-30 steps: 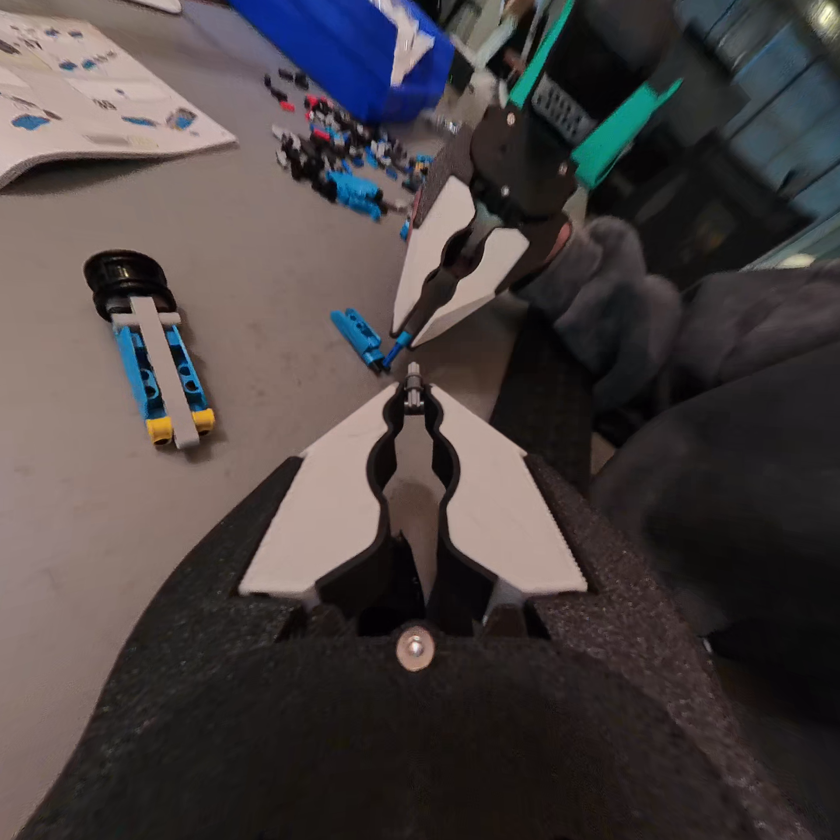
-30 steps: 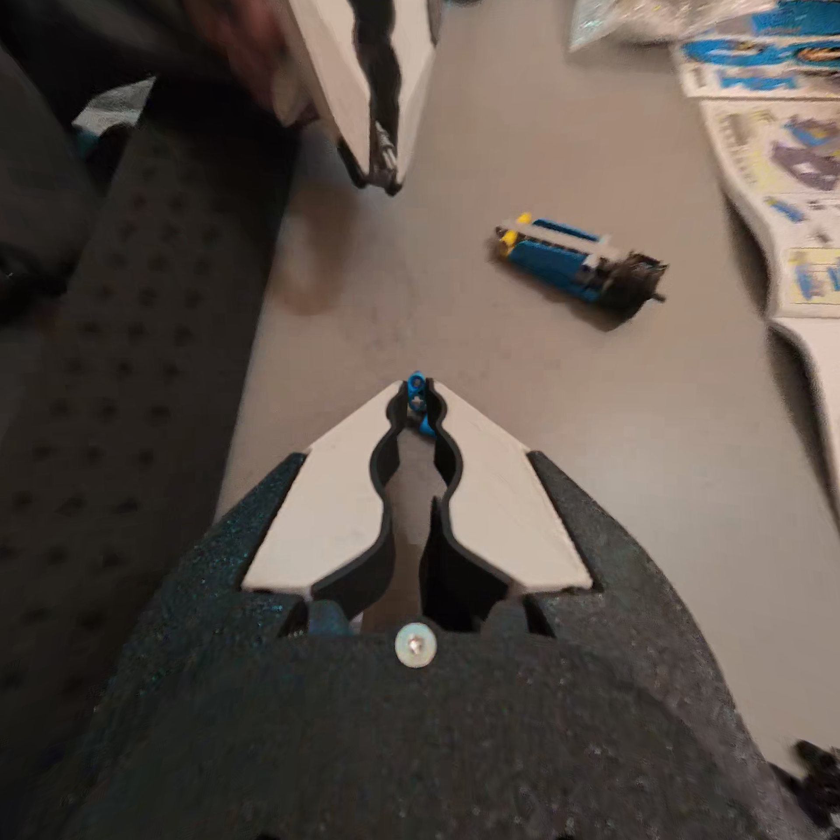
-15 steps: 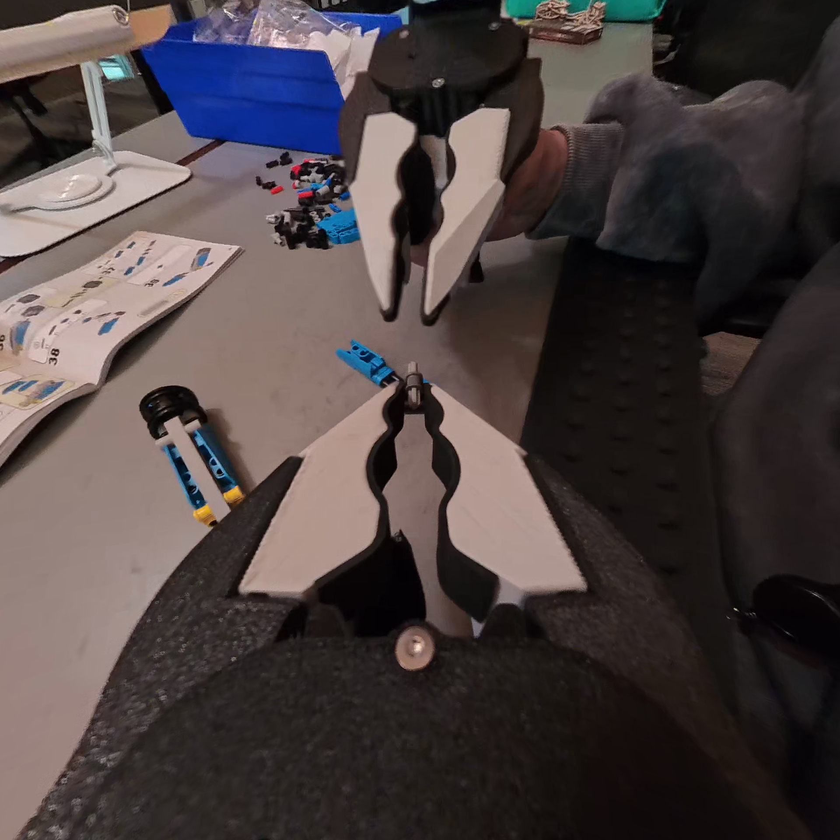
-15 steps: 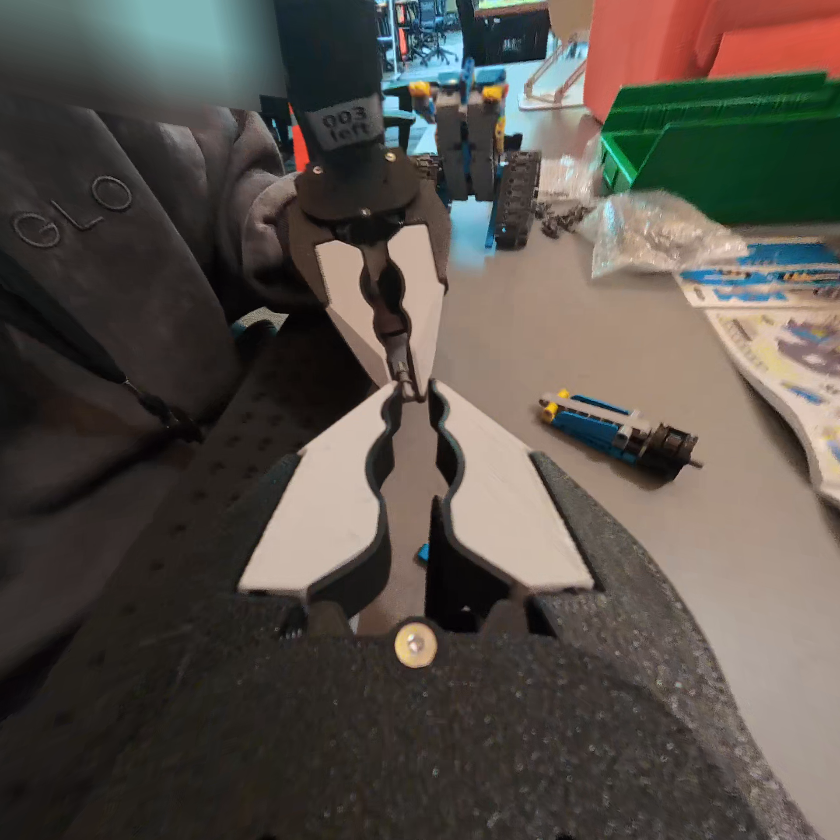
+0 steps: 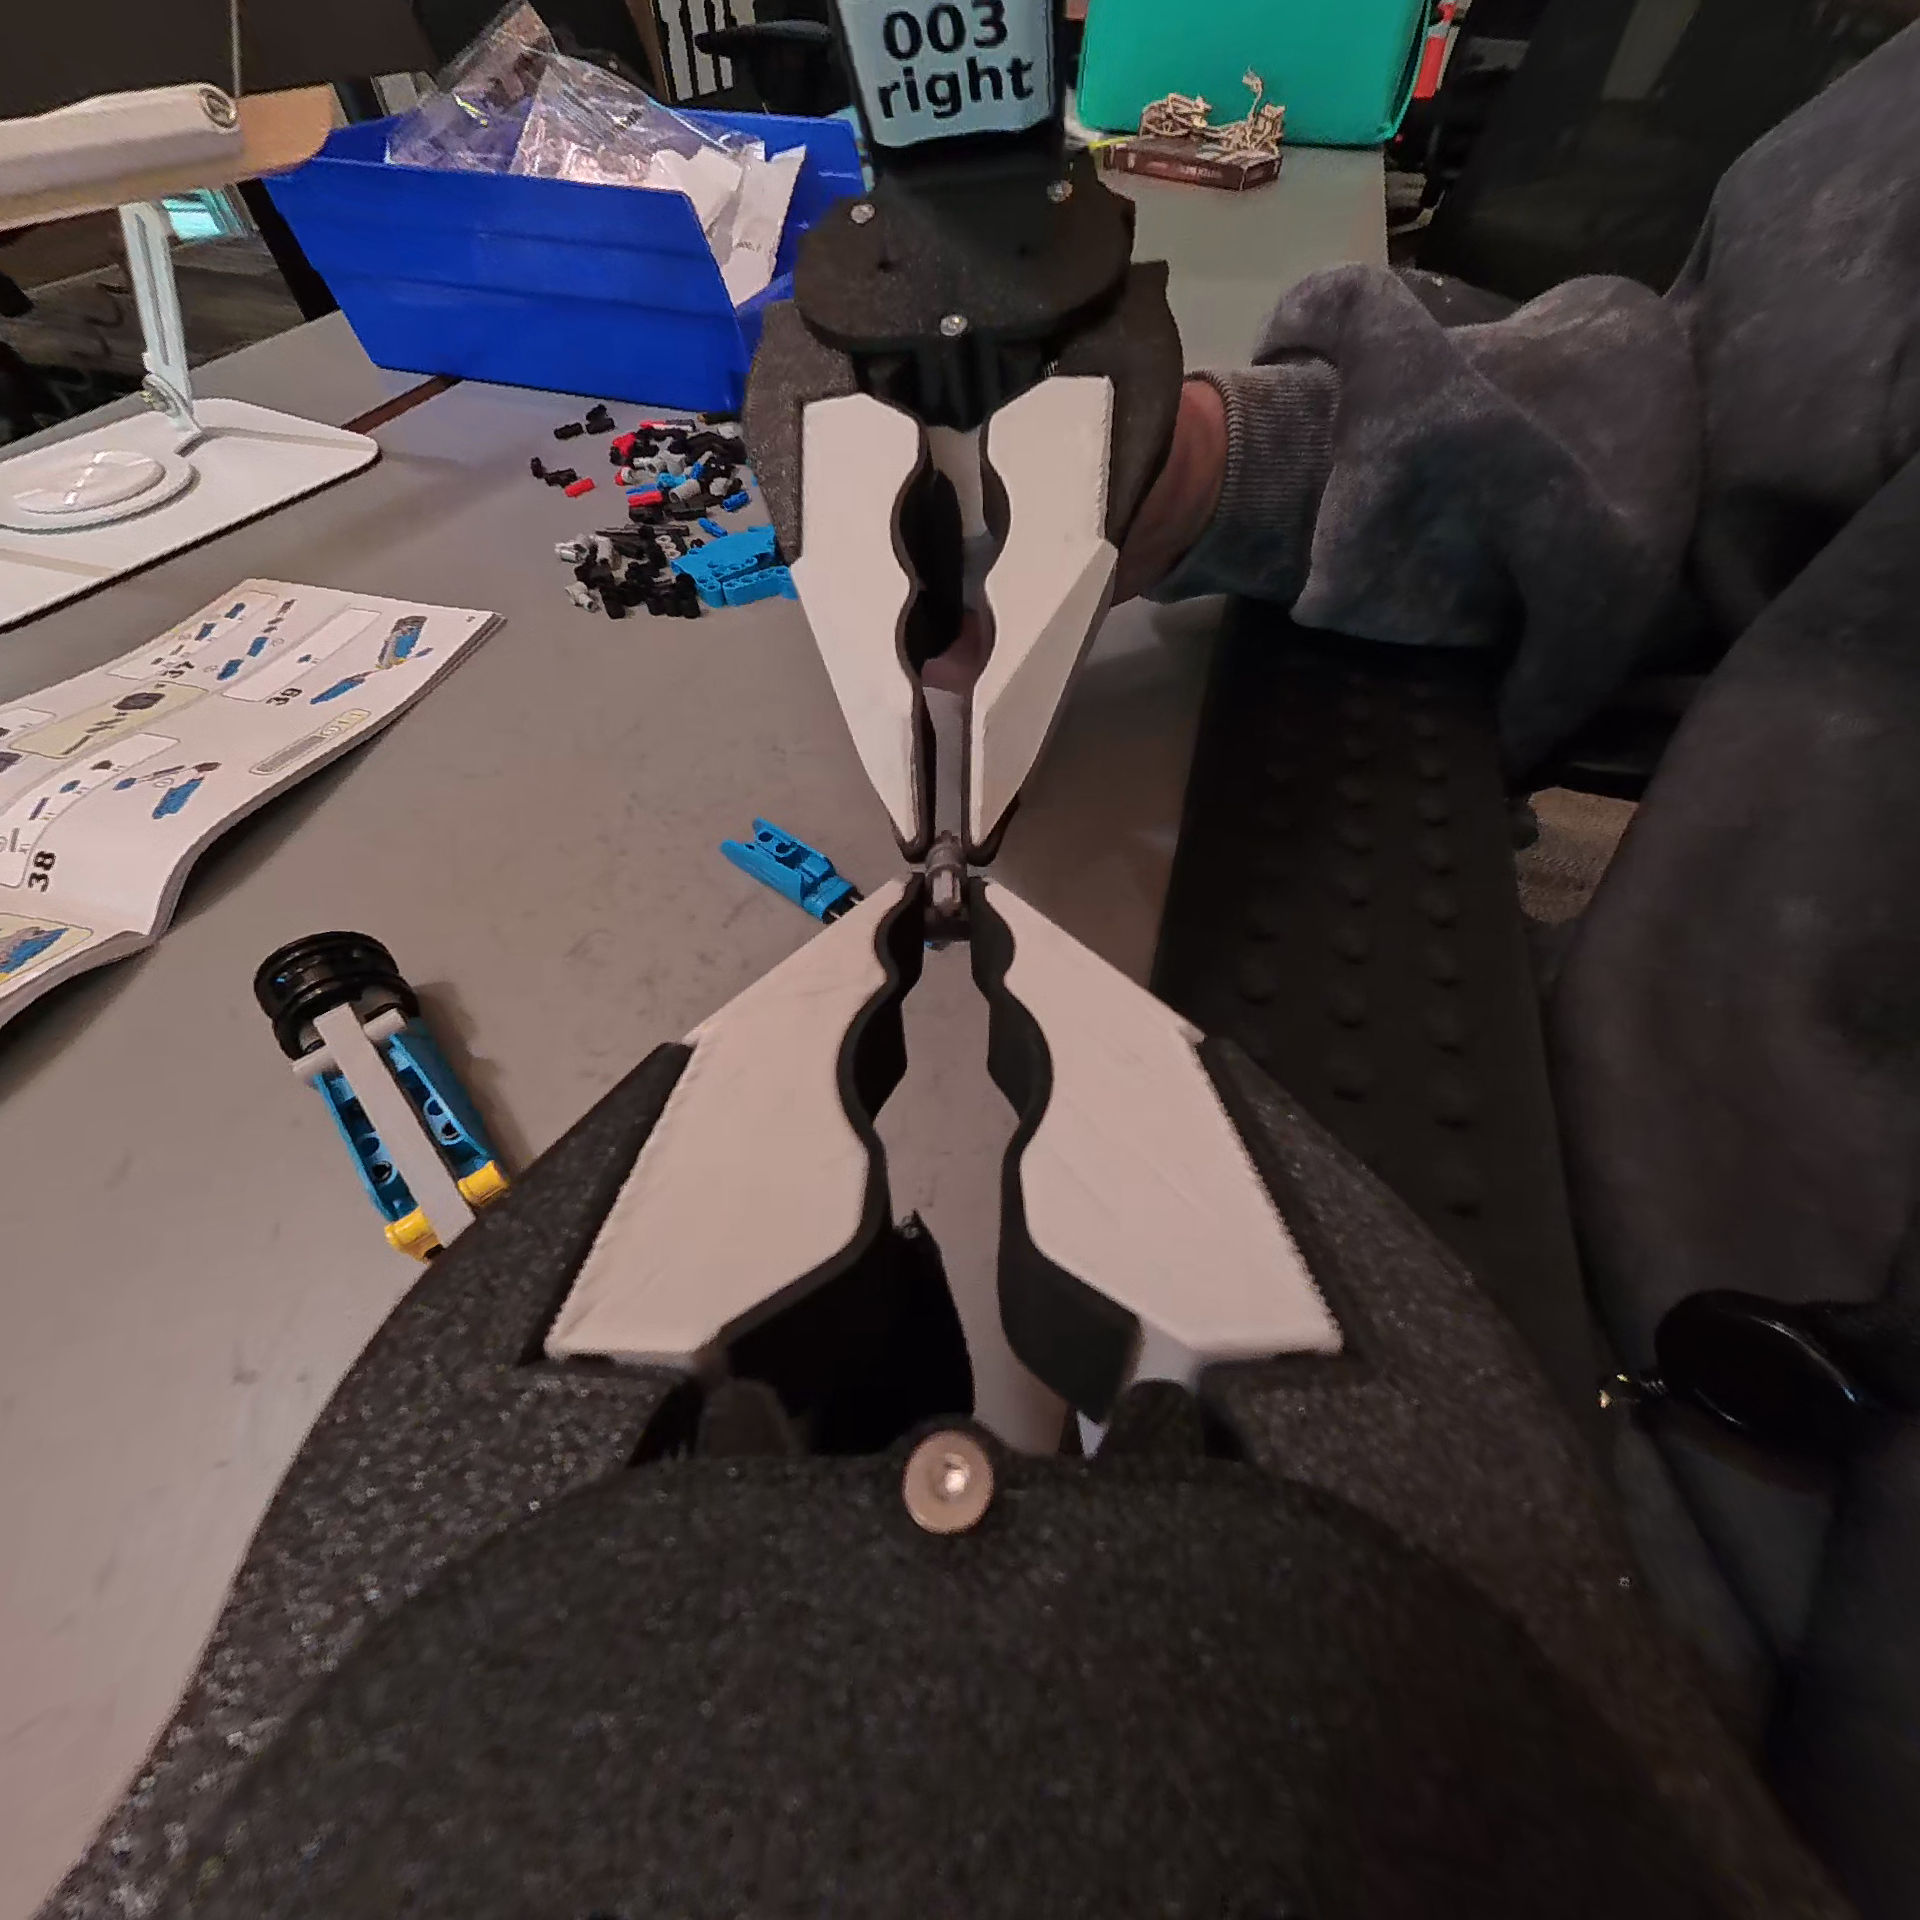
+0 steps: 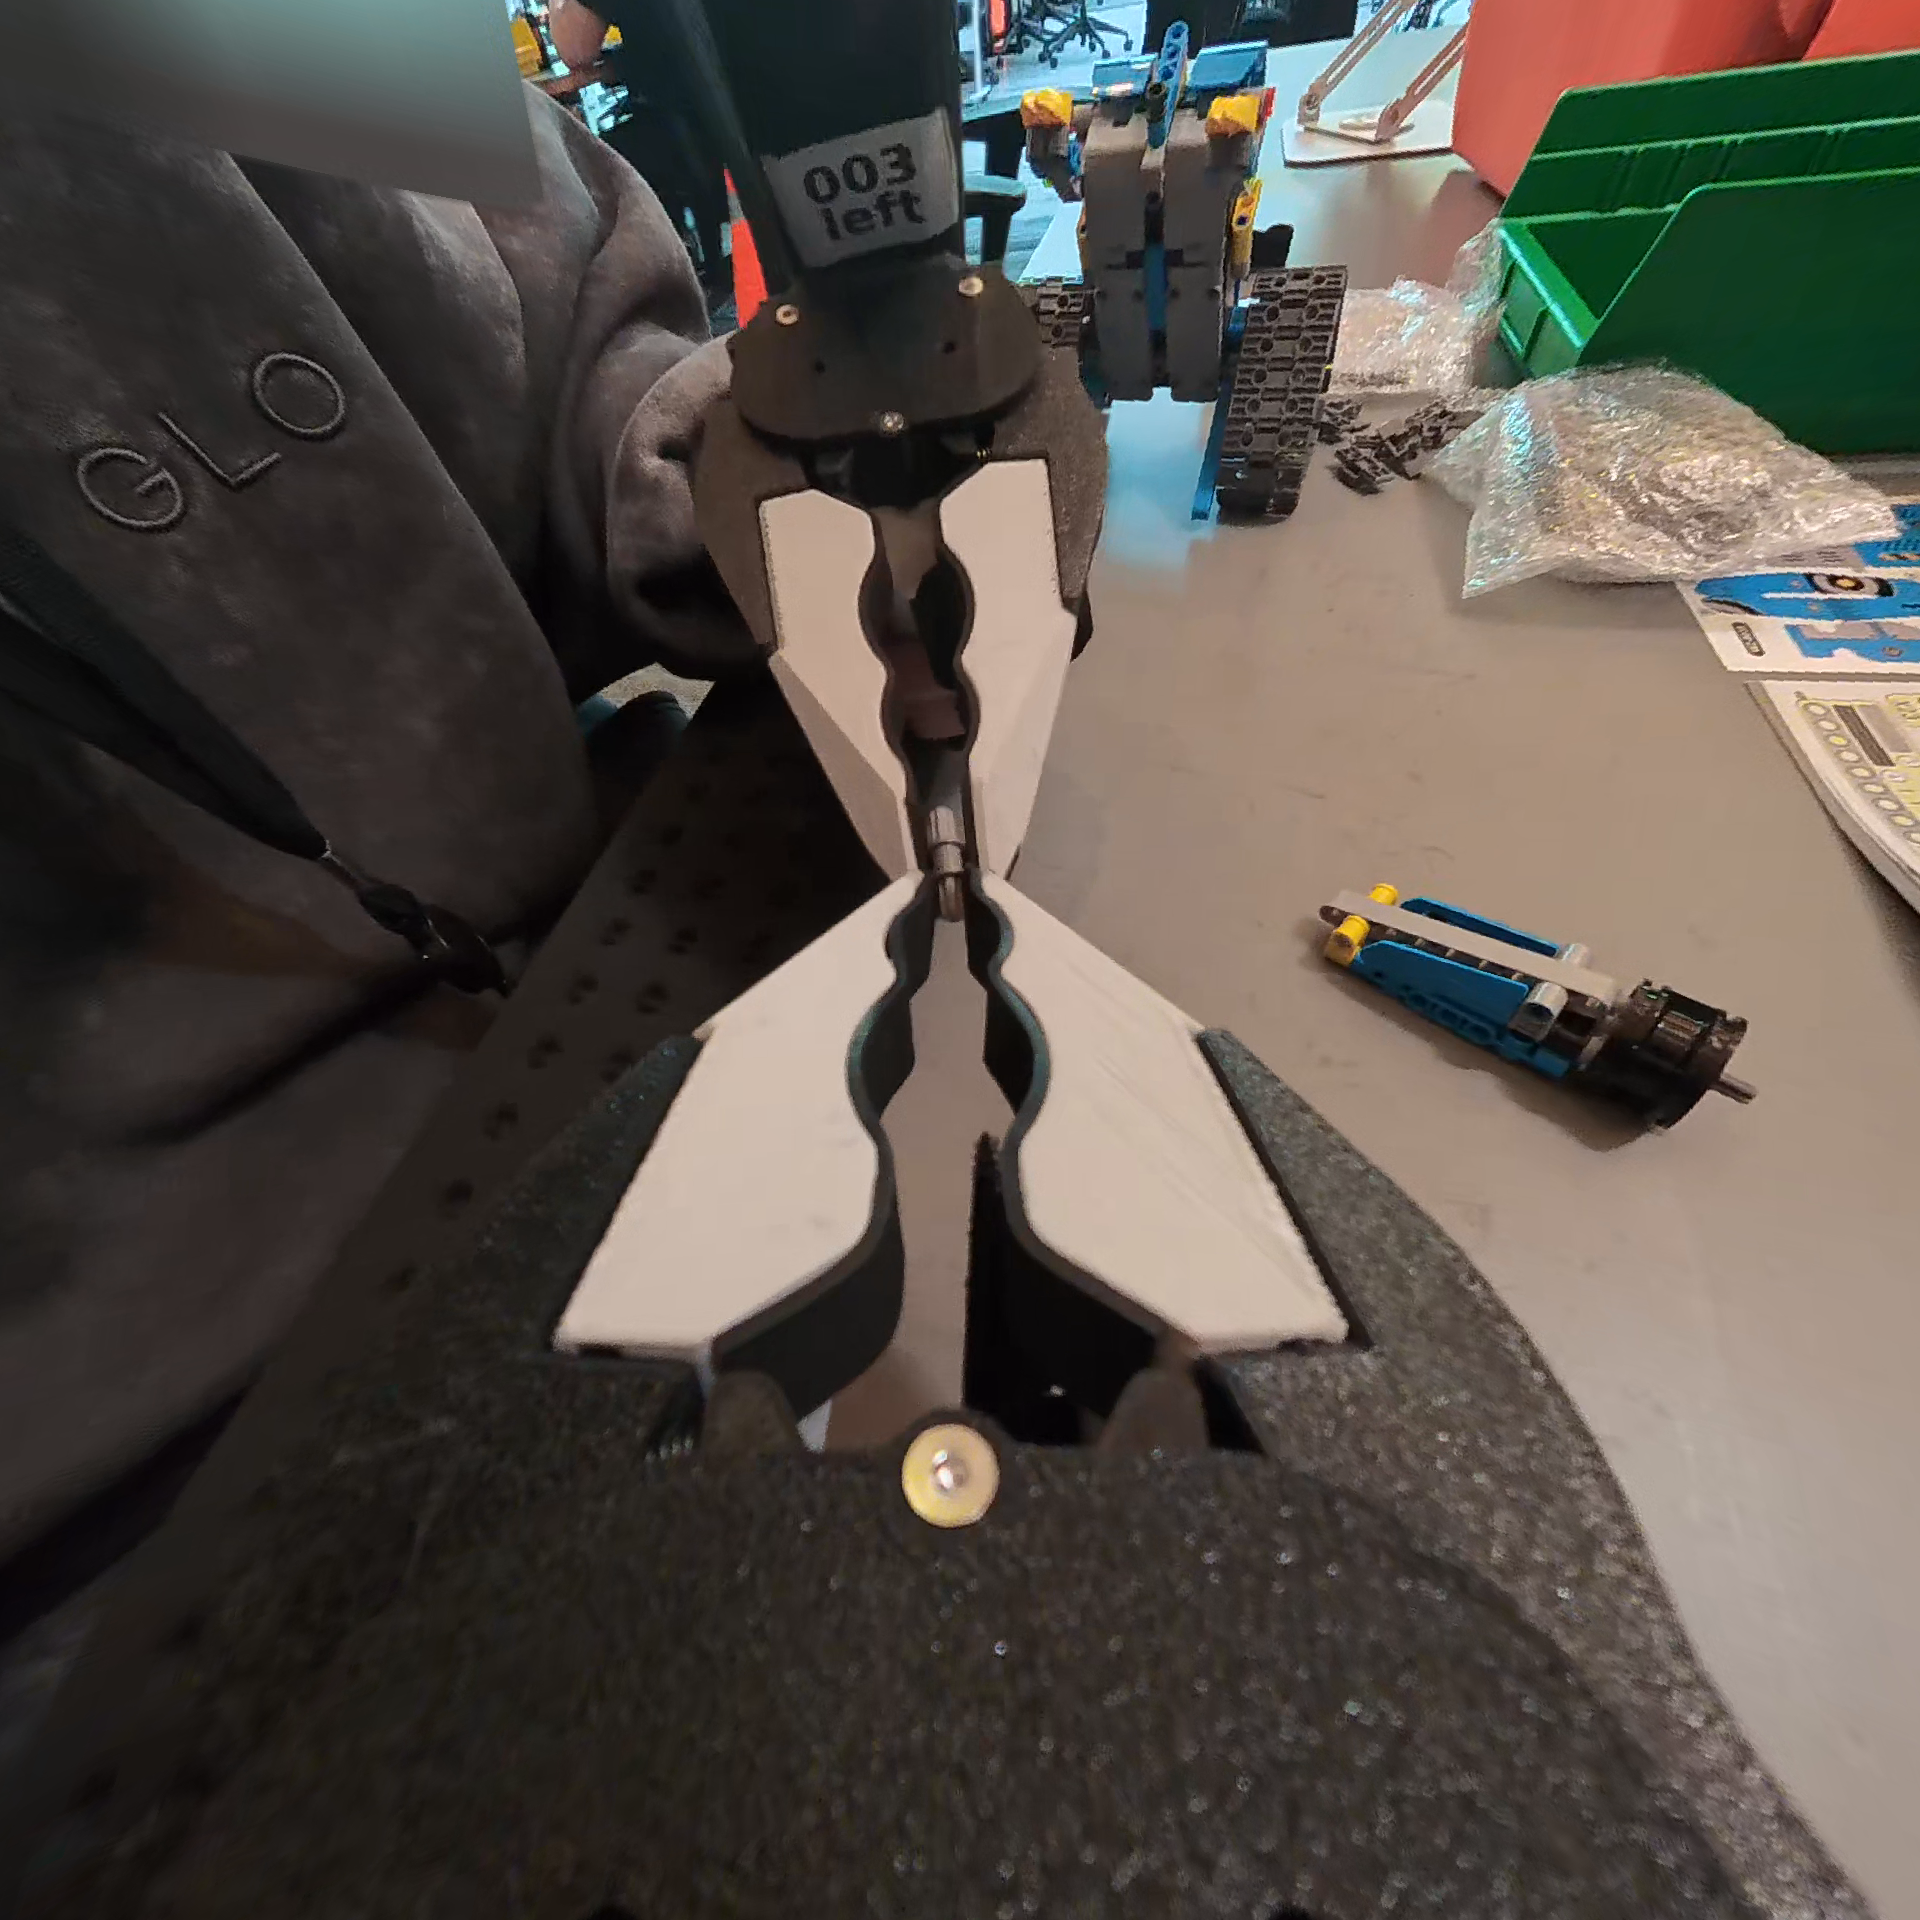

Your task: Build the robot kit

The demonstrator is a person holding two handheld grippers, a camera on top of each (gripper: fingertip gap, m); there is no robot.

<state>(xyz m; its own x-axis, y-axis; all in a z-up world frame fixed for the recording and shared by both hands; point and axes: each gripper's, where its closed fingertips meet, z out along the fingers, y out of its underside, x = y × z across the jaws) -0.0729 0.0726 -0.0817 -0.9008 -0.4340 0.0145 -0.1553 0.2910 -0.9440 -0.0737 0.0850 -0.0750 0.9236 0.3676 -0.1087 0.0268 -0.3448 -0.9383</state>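
My left gripper (image 5: 943, 896) is shut on a small grey pin (image 5: 943, 871) that sticks out past its tips. It also shows in the right wrist view (image 6: 943, 868), pointing down at me with the pin (image 6: 943, 840) between its tips. My right gripper (image 6: 948, 906) meets it tip to tip, and its jaws are closed on the pin's free end. In the left wrist view the right gripper (image 5: 943, 844) comes down from above. A small blue piece (image 5: 790, 868) lies on the grey table (image 5: 582, 831) just left of the tips.
A blue, grey and yellow assembly with a black wheel (image 5: 384, 1091) (image 6: 1527, 997) lies on the table. An open instruction booklet (image 5: 208, 727), a pile of small parts (image 5: 655, 530), a blue bin (image 5: 540, 260), green bins (image 6: 1714, 239), a plastic bag (image 6: 1662, 488) and a tracked model (image 6: 1174, 312) stand around. A black dotted mat (image 5: 1351, 935) lines the table's edge. Less than 4 cm separates the two grippers' tips. The small blue piece (image 5: 790, 868) is about 11 cm from both grippers' fingertips.
My right gripper let go of the blue piece, which now lies on the table, rose, and closed on the end of the grey pin. Both grippers tilted up to face each other.
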